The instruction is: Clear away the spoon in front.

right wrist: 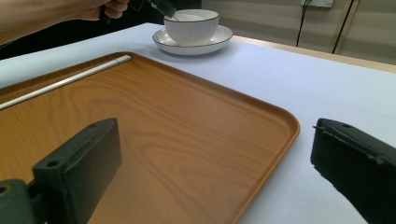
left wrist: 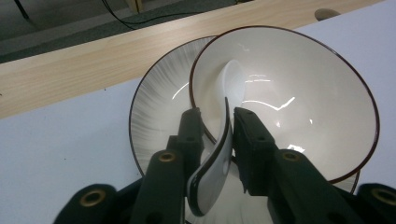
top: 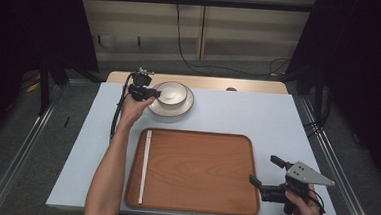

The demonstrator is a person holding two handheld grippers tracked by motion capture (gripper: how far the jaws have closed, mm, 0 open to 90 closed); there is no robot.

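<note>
A white bowl (top: 173, 92) stands on a matching dark-rimmed plate (top: 183, 108) at the far side of the table. A white ceramic spoon (left wrist: 218, 156) leans in the bowl (left wrist: 299, 98), its scoop down inside and its handle out over the rim. My left gripper (left wrist: 218, 117) is shut on that handle, just above the plate (left wrist: 156, 109). In the high view the left gripper (top: 148, 92) sits at the bowl's left edge. My right gripper (top: 266, 171) hangs open by the wooden tray's (top: 193, 188) right edge, nothing between its jaws.
A pair of white chopsticks (top: 145, 166) lies along the tray's left side. The bare tabletop (top: 258, 116) spreads to the right of the bowl. A light wooden strip (top: 250, 85) runs along the far edge. In the right gripper view the tray rim (right wrist: 280, 122) passes under the open jaws.
</note>
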